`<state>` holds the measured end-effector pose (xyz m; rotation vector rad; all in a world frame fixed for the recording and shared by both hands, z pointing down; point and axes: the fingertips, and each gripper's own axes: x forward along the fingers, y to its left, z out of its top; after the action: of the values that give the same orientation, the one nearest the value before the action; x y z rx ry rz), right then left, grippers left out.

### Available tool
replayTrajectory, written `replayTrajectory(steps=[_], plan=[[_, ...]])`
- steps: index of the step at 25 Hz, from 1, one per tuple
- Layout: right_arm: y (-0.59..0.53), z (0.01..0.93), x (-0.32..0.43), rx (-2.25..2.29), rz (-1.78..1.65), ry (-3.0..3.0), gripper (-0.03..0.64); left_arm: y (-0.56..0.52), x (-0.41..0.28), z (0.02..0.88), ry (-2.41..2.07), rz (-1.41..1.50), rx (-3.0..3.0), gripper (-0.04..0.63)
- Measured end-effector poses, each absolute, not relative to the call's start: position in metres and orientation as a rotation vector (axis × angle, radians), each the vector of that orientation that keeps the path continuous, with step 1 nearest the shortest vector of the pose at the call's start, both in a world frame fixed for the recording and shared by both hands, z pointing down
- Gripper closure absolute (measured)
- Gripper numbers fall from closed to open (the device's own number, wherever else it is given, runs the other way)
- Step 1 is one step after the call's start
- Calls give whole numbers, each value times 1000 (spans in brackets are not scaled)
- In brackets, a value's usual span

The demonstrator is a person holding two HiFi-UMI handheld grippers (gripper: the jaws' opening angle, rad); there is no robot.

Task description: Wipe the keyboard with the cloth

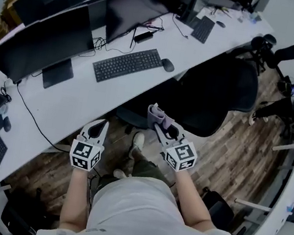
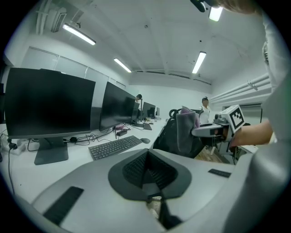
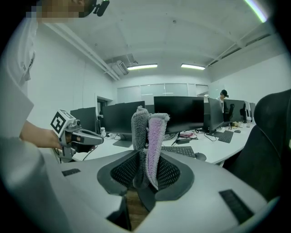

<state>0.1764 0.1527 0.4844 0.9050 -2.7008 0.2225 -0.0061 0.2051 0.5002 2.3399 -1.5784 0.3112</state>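
A black keyboard [image 1: 128,64] lies on the long white desk [image 1: 77,102] in front of dark monitors, with a black mouse [image 1: 168,65] at its right end. My right gripper [image 1: 160,123] is shut on a folded grey and lilac cloth [image 1: 155,114], held upright in the air off the desk's near edge, above the chair. In the right gripper view the cloth [image 3: 149,136] stands up between the jaws, with the keyboard [image 3: 179,151] beyond it. My left gripper [image 1: 97,129] hovers to the left, shut and holding nothing, short of the desk edge; its view shows the keyboard [image 2: 116,147] ahead.
Two large monitors [image 1: 41,46] stand behind the keyboard with cables [image 1: 144,33] between them. A black office chair [image 1: 218,92] sits to the right, close to the desk. Other keyboards [image 1: 202,28] lie further along. Wood floor [image 1: 235,157] is below.
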Motion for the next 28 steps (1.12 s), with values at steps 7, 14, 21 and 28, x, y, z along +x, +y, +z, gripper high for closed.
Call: replayTrajectory(steps=[7,14,21,28], plan=[[58,495,170,876,277,-2725,508,116,-9,503,-1587,372,2318,594],[-38,498,174,850,315,-2732,508,26,-3,498,-1603,414,2289,594],[-113,519,185,852,401,-2701,508,-30,-4,512,-1651,487,2201,594],[-173,546,182,885,467,-2648,508,-52,-18,524,-1681,535,2123,593]])
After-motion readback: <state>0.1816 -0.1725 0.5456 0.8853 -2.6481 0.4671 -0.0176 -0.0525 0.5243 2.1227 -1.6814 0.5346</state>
